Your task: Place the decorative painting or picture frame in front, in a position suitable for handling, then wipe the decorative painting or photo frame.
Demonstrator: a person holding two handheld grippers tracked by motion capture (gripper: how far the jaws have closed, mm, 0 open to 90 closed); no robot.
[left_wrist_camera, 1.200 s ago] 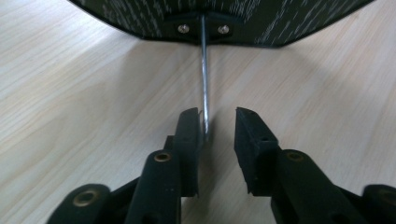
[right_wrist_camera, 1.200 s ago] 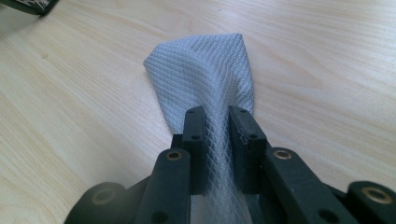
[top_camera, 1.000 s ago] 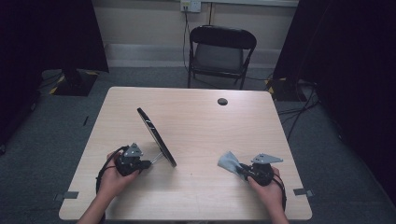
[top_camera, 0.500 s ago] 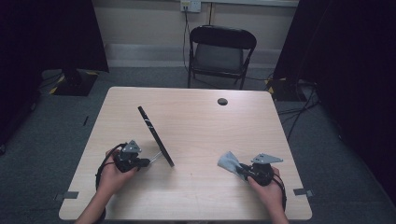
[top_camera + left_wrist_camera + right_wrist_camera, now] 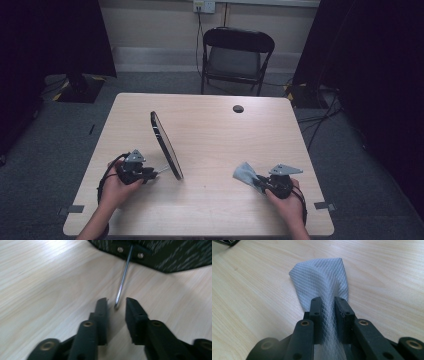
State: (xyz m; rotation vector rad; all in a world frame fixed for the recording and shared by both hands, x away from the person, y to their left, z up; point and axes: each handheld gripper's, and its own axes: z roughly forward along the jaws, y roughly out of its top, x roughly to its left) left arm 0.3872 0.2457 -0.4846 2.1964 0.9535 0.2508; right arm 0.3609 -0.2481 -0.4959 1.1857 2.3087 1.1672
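Note:
A round, thin, dark-rimmed disc (image 5: 165, 142) stands on edge on the wooden table (image 5: 230, 135), left of centre, propped by a thin metal rod (image 5: 123, 277) screwed to its black back (image 5: 170, 252). My left gripper (image 5: 156, 172) lies at the disc's near end. In the left gripper view its jaws (image 5: 116, 302) stand apart with the rod's tip between them, not pinched. My right gripper (image 5: 257, 181) rests near the table's front right, shut on a pale waffle-weave cloth (image 5: 322, 275) that fans out ahead of the jaws (image 5: 327, 301) onto the table.
A small dark cable hole (image 5: 238, 108) sits near the table's far edge. A black folding chair (image 5: 235, 55) stands behind the table. Dark curtains hang on both sides. Bare wood lies between the two grippers.
The disc has tipped a little more upright and looks narrower from above. Both hands have stayed almost in place.

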